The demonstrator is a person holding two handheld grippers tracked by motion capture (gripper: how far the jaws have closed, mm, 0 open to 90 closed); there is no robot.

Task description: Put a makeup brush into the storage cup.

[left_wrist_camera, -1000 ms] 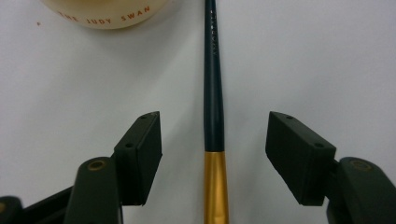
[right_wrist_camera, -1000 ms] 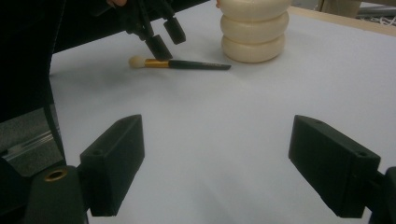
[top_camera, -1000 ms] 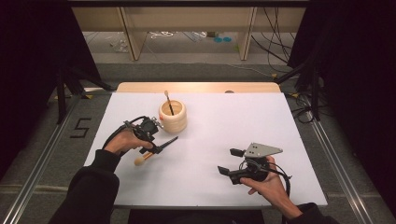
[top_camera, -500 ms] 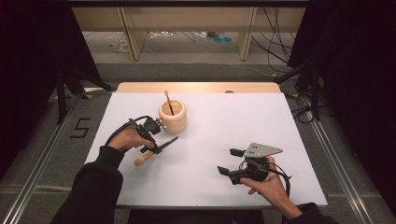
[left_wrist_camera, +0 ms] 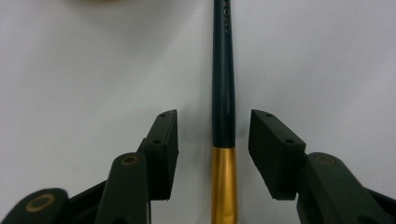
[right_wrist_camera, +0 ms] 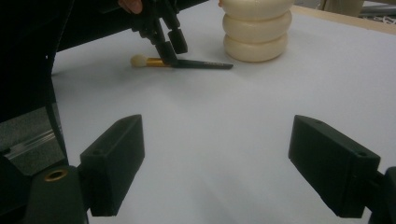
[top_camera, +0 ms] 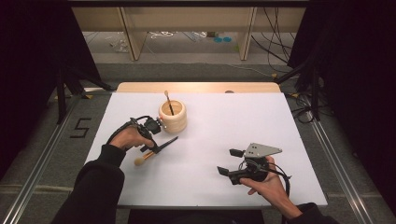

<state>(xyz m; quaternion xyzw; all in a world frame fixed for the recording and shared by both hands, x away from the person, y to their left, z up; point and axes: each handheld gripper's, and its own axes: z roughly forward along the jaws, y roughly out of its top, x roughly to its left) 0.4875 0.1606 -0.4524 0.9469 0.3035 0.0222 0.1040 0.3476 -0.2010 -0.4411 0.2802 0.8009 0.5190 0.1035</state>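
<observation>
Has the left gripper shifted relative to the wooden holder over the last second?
No. The left gripper sits at the same spot beside the wooden holder, jaws open either side of the brush on the table.

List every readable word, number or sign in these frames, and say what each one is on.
"5": a black numeral on the grey floor left of the table, in the high view.
Small lettering along the dark handle of the makeup brush between the open jaws of the left gripper: too blurred to read.
Nothing else bears legible text.
</observation>
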